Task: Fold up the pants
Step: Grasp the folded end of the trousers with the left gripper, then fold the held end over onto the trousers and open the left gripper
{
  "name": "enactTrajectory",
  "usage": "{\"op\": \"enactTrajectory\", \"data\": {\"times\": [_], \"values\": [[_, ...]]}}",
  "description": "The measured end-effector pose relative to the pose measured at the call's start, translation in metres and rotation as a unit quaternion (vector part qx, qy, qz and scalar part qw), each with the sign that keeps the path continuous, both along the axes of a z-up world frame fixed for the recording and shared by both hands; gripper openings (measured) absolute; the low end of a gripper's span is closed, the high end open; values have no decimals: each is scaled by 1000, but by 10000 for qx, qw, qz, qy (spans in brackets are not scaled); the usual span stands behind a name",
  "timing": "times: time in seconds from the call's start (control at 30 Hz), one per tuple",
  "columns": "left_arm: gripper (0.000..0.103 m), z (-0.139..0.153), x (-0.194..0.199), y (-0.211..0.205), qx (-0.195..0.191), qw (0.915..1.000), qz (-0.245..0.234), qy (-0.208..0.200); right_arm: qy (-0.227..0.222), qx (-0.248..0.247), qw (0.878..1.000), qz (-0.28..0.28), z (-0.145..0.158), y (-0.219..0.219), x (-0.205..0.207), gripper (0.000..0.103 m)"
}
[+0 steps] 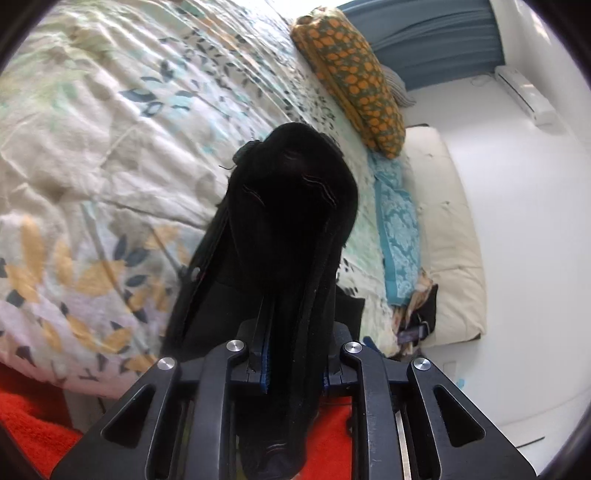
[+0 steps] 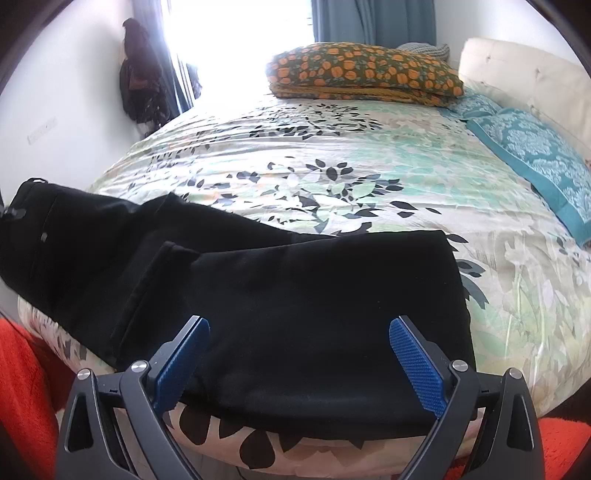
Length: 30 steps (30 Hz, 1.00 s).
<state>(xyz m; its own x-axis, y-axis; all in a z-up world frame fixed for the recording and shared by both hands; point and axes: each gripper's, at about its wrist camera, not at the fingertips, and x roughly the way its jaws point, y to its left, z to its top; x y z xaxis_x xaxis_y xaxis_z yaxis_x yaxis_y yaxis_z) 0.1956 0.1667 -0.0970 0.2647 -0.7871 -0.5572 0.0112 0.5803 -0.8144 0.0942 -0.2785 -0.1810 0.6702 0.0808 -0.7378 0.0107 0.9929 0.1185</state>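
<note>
Left wrist view: left gripper (image 1: pixel 295 354) fingers clamp bunched black pants (image 2: pixel 295 295) lying on the bed (image 2: pixel 369 177); right gripper (image 2: pixel 297 354) fingers apart above them; thick fabric may slip free, spoiling the fold

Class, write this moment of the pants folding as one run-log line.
left gripper: shut on black pants, lifted | right gripper: open over pants | pants: partly folded on bed

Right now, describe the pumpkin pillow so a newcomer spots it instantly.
Start at the bed with the floral cover. At its far end, under the blue curtain, lies the pillow. It alone is dark green with orange pumpkins; the neighbouring cloth is teal.
</note>
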Motion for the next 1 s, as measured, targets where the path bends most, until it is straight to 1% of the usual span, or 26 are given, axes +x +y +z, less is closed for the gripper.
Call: {"op": "enactTrajectory", "data": {"times": [0.07, 0.2, 0.23, 0.33, 0.4, 0.5, 0.7, 0.73, 0.8, 0.83, 0.87, 0.93, 0.97, 1.0], "values": [[17, 3, -6, -30, -199, 9998, -89, -6, -73, 205, 9996, -205, 4, -13, -2, 97], [17, 3, -6, -82, -838, 9963, -195, 45, -250, 425, 9974, -530, 14, -37, -8, 97], [17, 4, -5, -98, -931, 9953, -279, 39, -304, 464, 9966, -602, 16, -42, -11, 97], [17, 10, -3, -145, -1037, 9930, -569, 21, -482, 611, 9936, -815, 23, -61, -21, 98], [17, 11, -2, -178, -1002, 9919, -779, 47, -593, 715, 9909, -977, 27, -74, -28, 98], [17, 4, -1, -223, -877, 9906, -1038, 162, -679, 906, 9860, -1227, 29, -95, -36, 98], [17, -19, 9, -293, -778, 9886, -1215, 419, -715, 1322, 9732, -1743, 26, -132, -49, 98], [17, -21, 12, -301, -732, 9886, -1241, 434, -741, 1360, 9713, -1803, 26, -137, -52, 98], [19, -25, 14, -319, -419, 9888, -1391, 334, -791, 1422, 9688, -1870, 26, -143, -55, 98], [24, -29, 14, -330, -220, 9886, -1455, 308, -796, 1448, 9679, -1891, 26, -146, -56, 98], [26, -35, 15, -341, -103, 9874, -1543, 333, -801, 1480, 9669, -1916, 26, -148, -57, 98], [44, -49, 15, -359, -74, 9844, -1650, 602, -788, 1570, 9644, -1977, 23, -154, -57, 98], [64, -54, 13, -364, -47, 9837, -1656, 692, -775, 1622, 9626, -2027, 22, -158, -58, 98], [74, -55, 10, -367, 19, 9843, -1625, 681, -762, 1678, 9605, -2084, 21, -161, -59, 98]]}}
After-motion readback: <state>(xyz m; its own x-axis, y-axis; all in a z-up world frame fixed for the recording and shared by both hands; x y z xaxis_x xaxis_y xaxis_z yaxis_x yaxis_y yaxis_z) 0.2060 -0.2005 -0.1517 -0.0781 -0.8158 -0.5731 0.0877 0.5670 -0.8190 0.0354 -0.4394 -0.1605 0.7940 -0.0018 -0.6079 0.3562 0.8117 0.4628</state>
